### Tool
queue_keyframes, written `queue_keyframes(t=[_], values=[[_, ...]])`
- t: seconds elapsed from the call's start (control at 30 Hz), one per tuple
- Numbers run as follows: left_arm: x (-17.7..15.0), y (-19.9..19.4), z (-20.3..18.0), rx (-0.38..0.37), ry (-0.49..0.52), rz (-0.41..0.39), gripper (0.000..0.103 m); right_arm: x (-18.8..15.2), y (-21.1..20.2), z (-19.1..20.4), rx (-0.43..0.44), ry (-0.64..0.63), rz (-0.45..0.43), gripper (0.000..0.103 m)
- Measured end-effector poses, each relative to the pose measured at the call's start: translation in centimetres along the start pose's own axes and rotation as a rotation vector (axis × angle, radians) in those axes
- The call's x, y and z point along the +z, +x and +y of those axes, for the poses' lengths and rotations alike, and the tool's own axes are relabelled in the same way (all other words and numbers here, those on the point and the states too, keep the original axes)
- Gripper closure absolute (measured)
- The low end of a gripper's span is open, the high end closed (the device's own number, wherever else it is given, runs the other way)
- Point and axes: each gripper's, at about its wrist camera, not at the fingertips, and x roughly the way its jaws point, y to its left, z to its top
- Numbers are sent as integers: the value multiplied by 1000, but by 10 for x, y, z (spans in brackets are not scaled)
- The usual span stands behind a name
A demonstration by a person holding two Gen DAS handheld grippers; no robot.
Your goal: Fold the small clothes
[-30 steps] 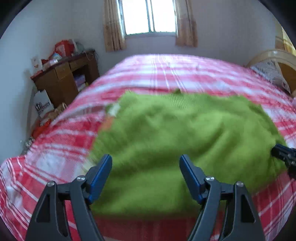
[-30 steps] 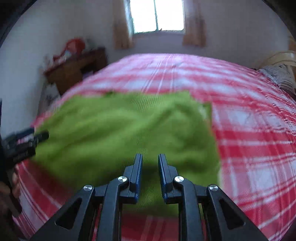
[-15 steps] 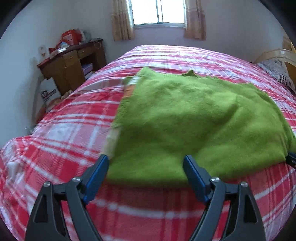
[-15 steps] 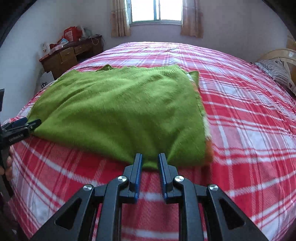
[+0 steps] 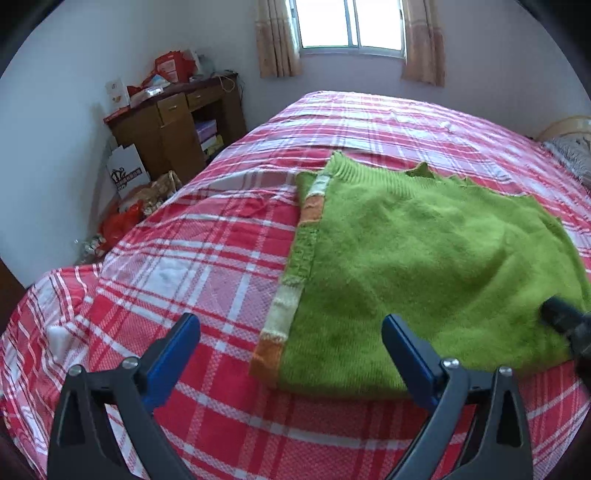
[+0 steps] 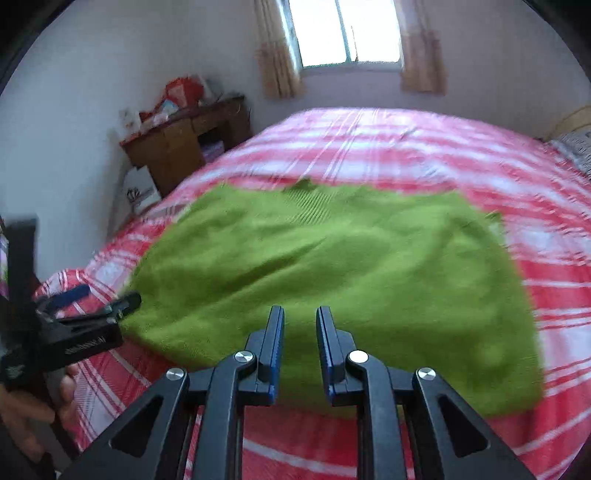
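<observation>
Left tongs (image 5: 291, 345) opening wide, empty; right tongs (image 6: 300, 341) nearly closed, gripping nothing.

Sweater (image 5: 424, 266) lime green, orange-cream striped trim. Bedspread (image 5: 207, 258) red-white plaid. My pads (image 5: 173, 354) blue, my arms black. Desk (image 5: 173, 125) dark brown.

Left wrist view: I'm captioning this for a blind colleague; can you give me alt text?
A green knitted sweater, folded, with a cream-and-orange striped sleeve edge along its left side, lies on a red plaid bedspread. The left gripper hovers at its near left corner, blue fingers opening, nothing pinched. A wooden desk and a curtained window stand behind.
</observation>
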Motion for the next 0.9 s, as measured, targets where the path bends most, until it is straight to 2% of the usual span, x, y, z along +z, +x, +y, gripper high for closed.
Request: queue_keyframes(t=[0.07, 0.1, 0.17, 0.23, 0.37, 0.5, 0.53, 0.63, 0.73, 0.8, 0.9], values=[[2, 1, 2, 5, 10, -4, 2, -12, 15, 5, -34, -42, 28, 84], [4, 4, 1, 5, 15, -6, 2, -15, 10, 5, -29, -50, -5, 84], [9, 8, -1, 9, 19, -12, 2, -15, 8, 2, 14, -46, -1, 71], [17, 14, -3, -4, 14, -19, 2, -17, 7, -4, 55, -25, -14, 67], [32, 26, -5, -129, -46, -27, 2, -19, 9, -8, 95, 11, -32, 66], [39, 63, -6, -301, -161, 90, 13, -19, 8, -9, 116, 24, -38, 65], [39, 71, -8, -318, -181, 113, 13, -19, 8, -10, 126, 27, -39, 63], [38, 72, -11, -310, -188, 77, 15, -20, 7, -11, 137, 32, -44, 62], [34, 68, -3, -309, -237, 65, 34, -21, 5, -12, 144, 36, -48, 61], [30, 65, 8, -338, -279, 62, 47, -21, 6, -13, 153, 44, -51, 61], [23, 65, 23, -414, -346, 78, 51, -22, 6, -18, 171, 60, -53, 61]])
